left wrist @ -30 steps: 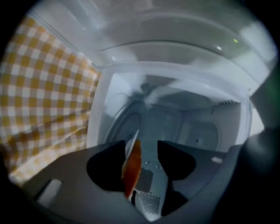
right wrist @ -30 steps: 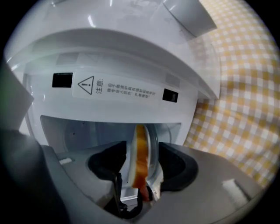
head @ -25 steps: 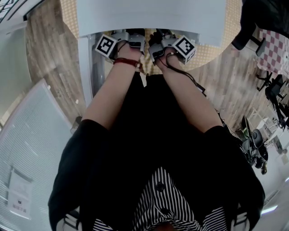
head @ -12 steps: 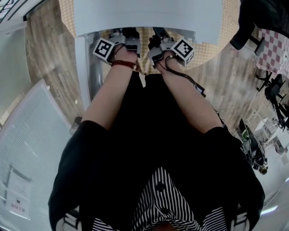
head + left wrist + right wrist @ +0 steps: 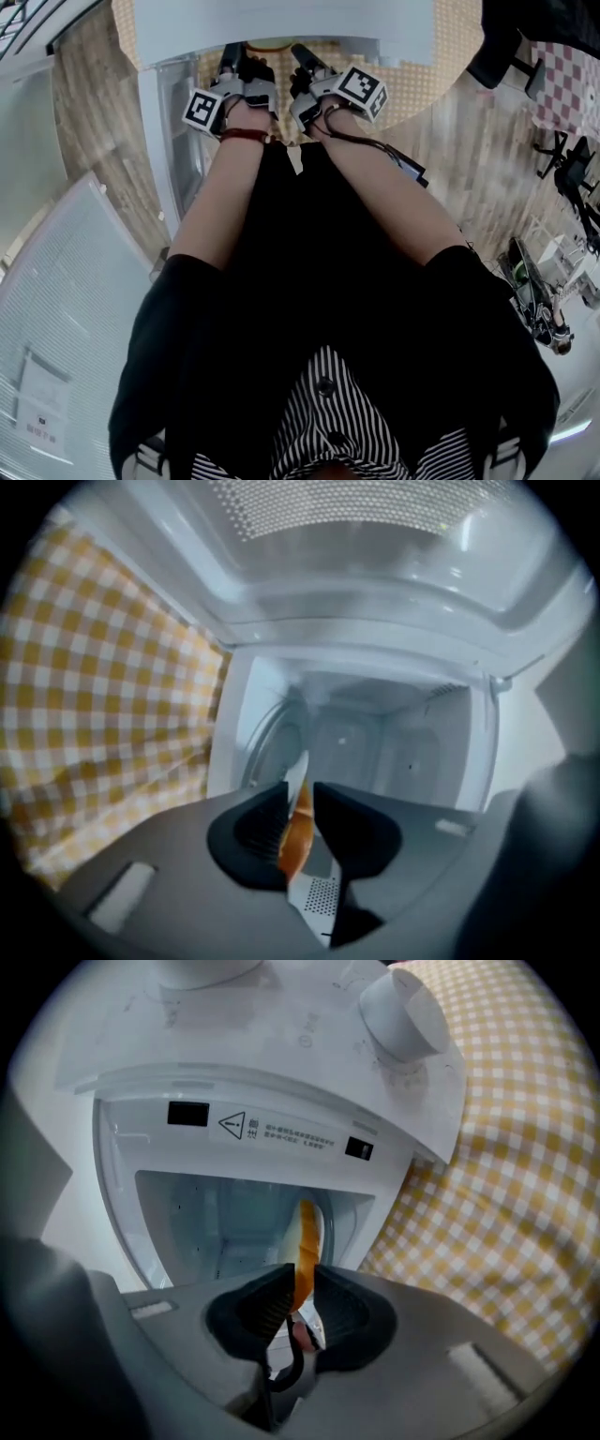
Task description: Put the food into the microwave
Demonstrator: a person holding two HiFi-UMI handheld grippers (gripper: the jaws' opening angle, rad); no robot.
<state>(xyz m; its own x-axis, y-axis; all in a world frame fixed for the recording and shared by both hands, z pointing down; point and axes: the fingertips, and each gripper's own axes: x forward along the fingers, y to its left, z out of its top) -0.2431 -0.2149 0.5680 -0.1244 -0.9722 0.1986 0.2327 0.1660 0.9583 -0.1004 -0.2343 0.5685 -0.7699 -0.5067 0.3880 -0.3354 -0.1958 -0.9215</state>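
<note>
seen from the head view, 2 bare forearms are stretched forward from a black top, each hand holding a gripper up to a white microwave [image 5: 281,19] at the top of the frame. the left gripper [image 5: 234,54] and the right gripper [image 5: 302,58] are held side by side, near each other, with their marker cubes turned outward. a red band [image 5: 246,136] is worn on the left wrist. in the left gripper view, the jaws have just been closing and are clamped on the thin orange-and-white rim of a plate [image 5: 296,832], seen edge-on between the ribbed pads. behind it the microwave's lit cavity [image 5: 375,752] is seen, with the door [image 5: 356,517] swung open and its dotted mesh window shown. in the right gripper view, the jaws have likewise just been closing and are pressed on the plate's rim, which sticks up past the pads in front of the cavity. a knob [image 5: 403,1016] is set on the control panel. a yellow checked cloth [image 5: 506,1176] is spread beside the microwave. the plate is held at the cavity's mouth; the food on it cannot be made out.
</note>
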